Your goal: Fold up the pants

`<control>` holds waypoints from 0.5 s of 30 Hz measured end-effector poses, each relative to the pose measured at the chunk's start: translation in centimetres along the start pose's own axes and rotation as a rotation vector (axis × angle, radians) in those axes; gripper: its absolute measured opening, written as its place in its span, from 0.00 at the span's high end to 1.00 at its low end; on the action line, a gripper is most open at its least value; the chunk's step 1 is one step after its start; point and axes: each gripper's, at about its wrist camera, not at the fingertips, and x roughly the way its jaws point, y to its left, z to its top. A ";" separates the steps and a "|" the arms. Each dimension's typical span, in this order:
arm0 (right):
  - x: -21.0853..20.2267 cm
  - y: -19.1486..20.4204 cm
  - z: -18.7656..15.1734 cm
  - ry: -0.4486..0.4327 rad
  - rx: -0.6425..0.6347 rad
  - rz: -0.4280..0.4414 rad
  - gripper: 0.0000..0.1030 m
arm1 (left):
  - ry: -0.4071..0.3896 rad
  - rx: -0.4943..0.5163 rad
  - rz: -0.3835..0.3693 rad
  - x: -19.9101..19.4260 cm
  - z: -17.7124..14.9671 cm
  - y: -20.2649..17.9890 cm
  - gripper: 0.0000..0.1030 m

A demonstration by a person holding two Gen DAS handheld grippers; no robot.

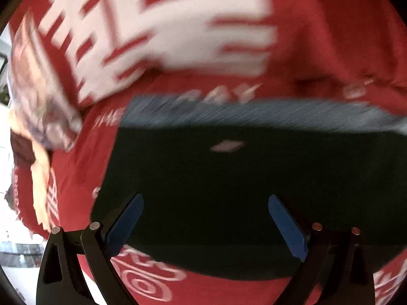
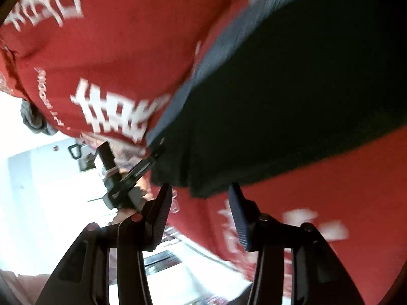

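The left gripper (image 1: 206,225) is hanging over the pants (image 1: 229,190), its blue-padded fingers (image 1: 287,228) standing wide apart with nothing pinched between them, only the dark cloth lying beyond the tips. The pants are lying as a dark, flat slab on a red tablecloth (image 1: 318,38) printed with large white characters, and a lighter grey-blue band (image 1: 254,114) (likely the waistband, though blur is smearing its detail) is running along the far edge of the garment in the left wrist view. In the right wrist view the right gripper (image 2: 201,209) is sitting just off a corner of the pants (image 2: 279,101), its jaws partly parted; the fingers (image 2: 239,216) are gripping nothing, and red cloth (image 2: 114,38) is showing through the gap between them. The garment's corner is drooping in small pleats just beyond the right fingertips, apart from them as far as the blur allows. Farther left in that view the other handheld gripper (image 2: 122,178) is showing with a hand around it, near the same end of the garment. Both views are streaking heavily, so fine edges and lettering are not readable.
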 end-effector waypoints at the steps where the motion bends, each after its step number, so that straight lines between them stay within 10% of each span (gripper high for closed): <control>1: 2.2 -0.3 -0.3 0.000 0.028 0.026 0.51 | 0.016 -0.001 -0.011 1.1 -0.5 1.3 0.03; 15: 6.2 -0.4 -1.0 -0.094 0.097 -0.080 0.52 | -0.011 -0.002 -0.244 3.7 -1.4 5.6 0.00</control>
